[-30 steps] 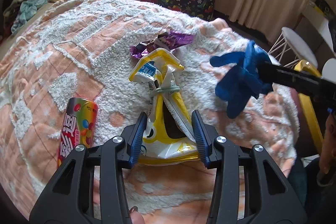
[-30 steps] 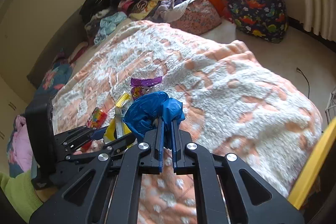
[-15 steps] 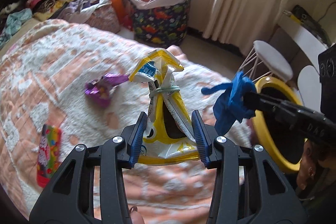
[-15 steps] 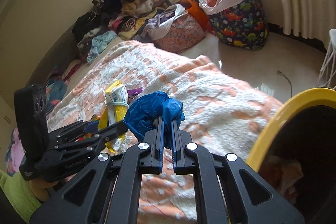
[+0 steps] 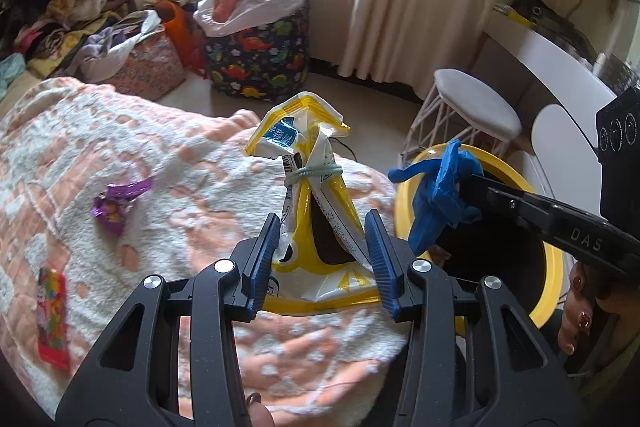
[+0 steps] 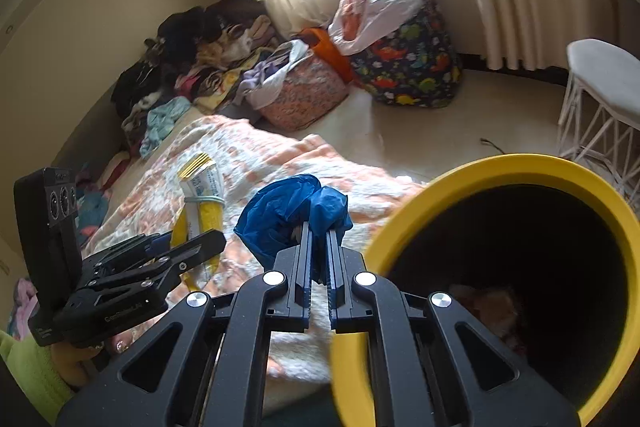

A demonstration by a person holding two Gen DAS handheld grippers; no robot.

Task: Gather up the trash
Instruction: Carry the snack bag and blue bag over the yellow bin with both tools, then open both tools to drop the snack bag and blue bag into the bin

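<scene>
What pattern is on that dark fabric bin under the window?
Colourful dinosaurs on dark navy fabric bin, clearest in the left wrist view.

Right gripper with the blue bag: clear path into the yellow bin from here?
Probably yes. The right gripper, shut on the blue bag, sits beside the yellow bin; its mouth is open and nothing lies between.

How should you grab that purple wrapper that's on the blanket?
Pinch the purple wrapper at its twisted tail, the end toward the yellow bin, coming straight down from above. It lies flat on the fluffy blanket, and that narrow tail probably fits between tongs more easily than the crumpled wide end.
</scene>
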